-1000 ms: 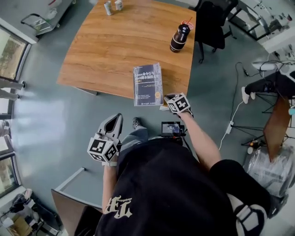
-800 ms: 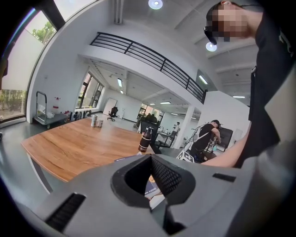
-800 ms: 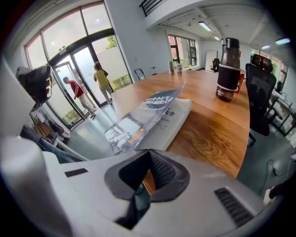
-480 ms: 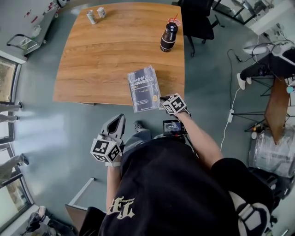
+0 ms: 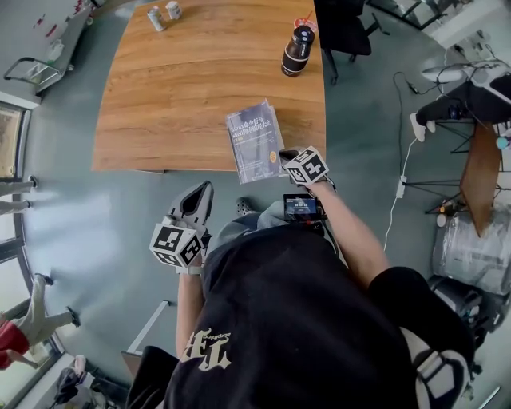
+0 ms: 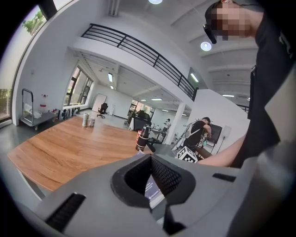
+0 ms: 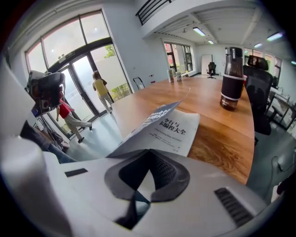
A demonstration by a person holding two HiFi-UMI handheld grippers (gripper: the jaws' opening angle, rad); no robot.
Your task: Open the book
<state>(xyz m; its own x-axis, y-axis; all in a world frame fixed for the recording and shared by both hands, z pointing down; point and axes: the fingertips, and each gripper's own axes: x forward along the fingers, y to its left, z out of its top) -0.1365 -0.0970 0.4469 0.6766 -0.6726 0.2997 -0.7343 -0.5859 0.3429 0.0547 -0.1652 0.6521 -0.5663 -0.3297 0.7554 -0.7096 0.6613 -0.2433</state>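
Wooden table (image 5: 184, 96); book (image 5: 254, 140) near edge, bottle (image 5: 297, 49) beyond; possibly two cans (image 5: 156, 17)

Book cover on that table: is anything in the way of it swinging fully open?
Nothing visible does. The right gripper pinches the cover of the book, lifted off the title page. Left of the book the wooden table is bare; the dark bottle and two cans stand far off.

book's inner page (image 7: 172, 131) | chinese title, partly hidden: 令行与 … 编程大全 | smaller lines unreadable
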